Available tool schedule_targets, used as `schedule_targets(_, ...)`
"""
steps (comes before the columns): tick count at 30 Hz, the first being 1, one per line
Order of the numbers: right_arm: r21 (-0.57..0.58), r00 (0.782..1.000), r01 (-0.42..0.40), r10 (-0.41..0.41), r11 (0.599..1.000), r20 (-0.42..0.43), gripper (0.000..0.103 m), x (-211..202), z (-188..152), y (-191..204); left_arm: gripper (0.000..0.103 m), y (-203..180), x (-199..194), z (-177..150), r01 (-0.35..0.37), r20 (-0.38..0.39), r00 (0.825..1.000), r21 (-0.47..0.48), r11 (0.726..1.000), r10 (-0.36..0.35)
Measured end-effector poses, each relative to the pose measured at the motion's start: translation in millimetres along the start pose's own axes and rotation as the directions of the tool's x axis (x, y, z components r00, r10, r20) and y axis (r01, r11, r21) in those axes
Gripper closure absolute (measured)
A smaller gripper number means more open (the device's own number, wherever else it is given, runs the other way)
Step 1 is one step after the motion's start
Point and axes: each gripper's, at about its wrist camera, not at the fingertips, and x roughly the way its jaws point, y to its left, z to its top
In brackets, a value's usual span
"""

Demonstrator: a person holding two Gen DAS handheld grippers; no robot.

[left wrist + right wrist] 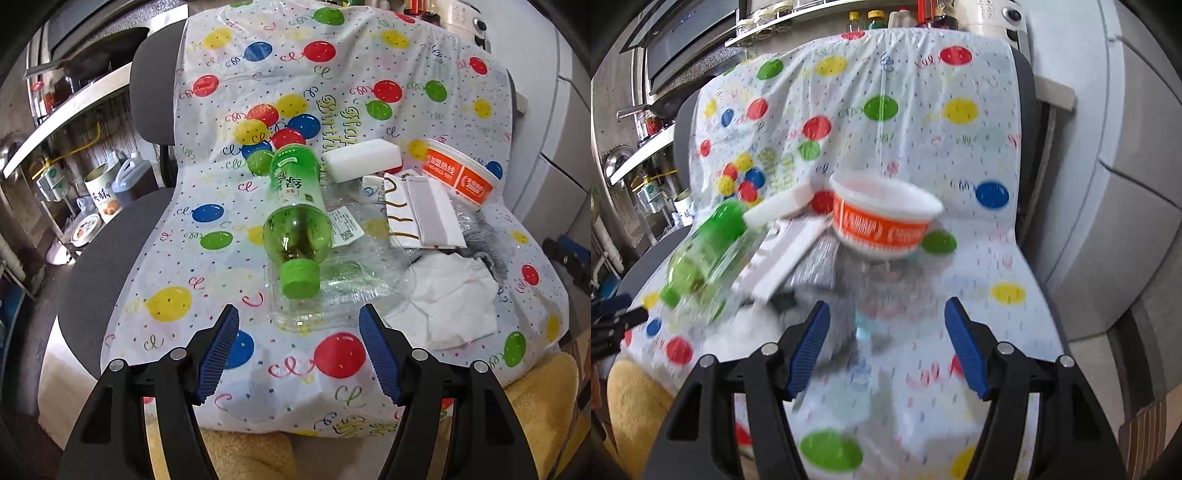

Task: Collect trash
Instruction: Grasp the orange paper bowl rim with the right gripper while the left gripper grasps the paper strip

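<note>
Left gripper: jaws spread, holding nothing. Green bottle lies on the balloon-print sheet over a chair, its cap pointing at the gap between the jaws, just ahead. Further right: white block, crumpled tissue, orange-banded cup. Right gripper: jaws spread, empty, cup ahead; view blurred.

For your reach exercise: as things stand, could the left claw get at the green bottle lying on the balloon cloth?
Probably yes. The left claw is open, and the green bottle lies straight ahead with its cap pointing toward the claw. Nothing lies between them; only the balloon cloth shows there.
</note>
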Motion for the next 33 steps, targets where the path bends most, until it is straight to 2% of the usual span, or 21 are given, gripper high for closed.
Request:
schedule_targets(5, 0.041, 0.996, 0.074, -0.076, 0.996, 0.043, 0.048, 26, 45, -21, 0.035, 1, 9, 18, -0.025, 0.003, 1.000, -0.006, 1.000, 0.025)
schedule_targets(8, 0.079, 0.996, 0.091, -0.092, 0.993, 0.008, 0.048, 57, 70, -40, 0.035, -4, 16, 35, -0.037, 0.010, 0.999, 0.005, 0.999, 0.037)
schedule_targets(12, 0.207, 0.997, 0.009, 0.006, 0.978, -0.073, 0.048, 105, 88, -69, 0.035, -15, 29, 51, -0.037, 0.009, 0.999, 0.022, 0.999, 0.037)
schedule_targets(15, 0.359, 0.982, -0.067, 0.125, 0.931, -0.140, 0.048, 138, 86, -88, 0.035, -22, 41, 57, -0.038, -0.009, 0.999, 0.024, 0.999, 0.038)
schedule_targets(17, 0.408, 0.974, -0.082, 0.160, 0.909, -0.162, 0.059, 150, 84, -92, 0.035, -26, 48, 57, -0.032, -0.024, 0.999, 0.028, 0.999, 0.033)
schedule_targets(19, 0.423, 0.966, -0.083, 0.176, 0.902, -0.188, 0.078, 158, 82, -91, 0.035, -31, 54, 57, -0.032, -0.035, 0.999, 0.040, 0.999, 0.033)
schedule_targets(21, 0.408, 0.969, -0.060, 0.152, 0.911, -0.197, 0.085, 155, 82, -86, 0.035, -36, 55, 57, -0.044, -0.033, 0.998, 0.054, 0.998, 0.046)
schedule_targets(24, 0.370, 0.981, -0.046, 0.111, 0.928, -0.158, 0.096, 137, 83, -79, 0.035, -39, 53, 57, -0.035, -0.034, 0.999, 0.054, 0.998, 0.037)
schedule_targets(28, 0.327, 0.996, -0.031, 0.057, 0.945, -0.071, 0.097, 100, 86, -72, 0.035, -48, 43, 58, -0.005, -0.013, 1.000, 0.068, 0.998, 0.006)
schedule_targets(33, 0.332, 0.998, -0.035, 0.014, 0.943, 0.066, 0.097, 32, 82, -82, 0.035, -71, 33, 60, 0.091, 0.013, 0.996, 0.099, 0.991, -0.093)
